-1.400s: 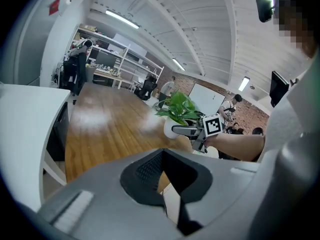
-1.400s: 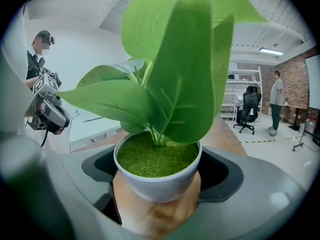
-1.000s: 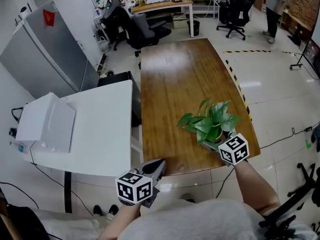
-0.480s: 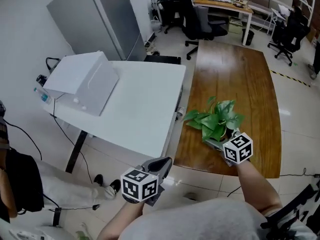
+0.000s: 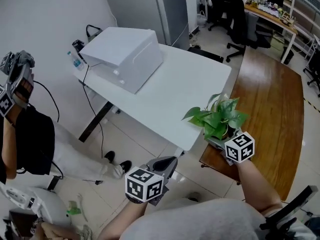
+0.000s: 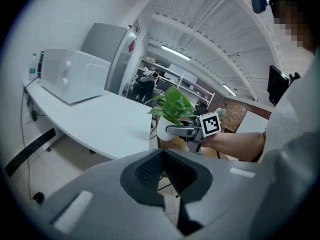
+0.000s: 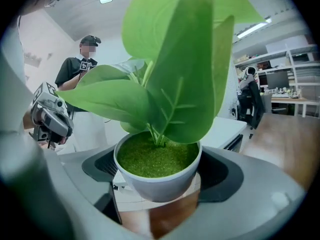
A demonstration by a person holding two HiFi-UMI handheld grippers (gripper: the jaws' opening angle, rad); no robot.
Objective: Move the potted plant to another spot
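- Since the earlier frame, the potted plant has been carried from above the wooden table toward the corner of the white table.
- Its white pot is clasped between the jaws of the right gripper, which are spread wide around the wall just below the rim.
- The pot is kept upright, apparently so that the soil is not spilled and the leaves rise clear above the jaws.
- No surface is seen touching the pot's base. The white table's edge lies just beyond and left of the right gripper, so a set-down there is judged likely.
- The left gripper is held with its jaws together and nothing between them. It is low and well left of the right gripper, seemingly kept out of the way.
- No brand or readable writing is seen; only black-and-white square markers are shown on the cubes.
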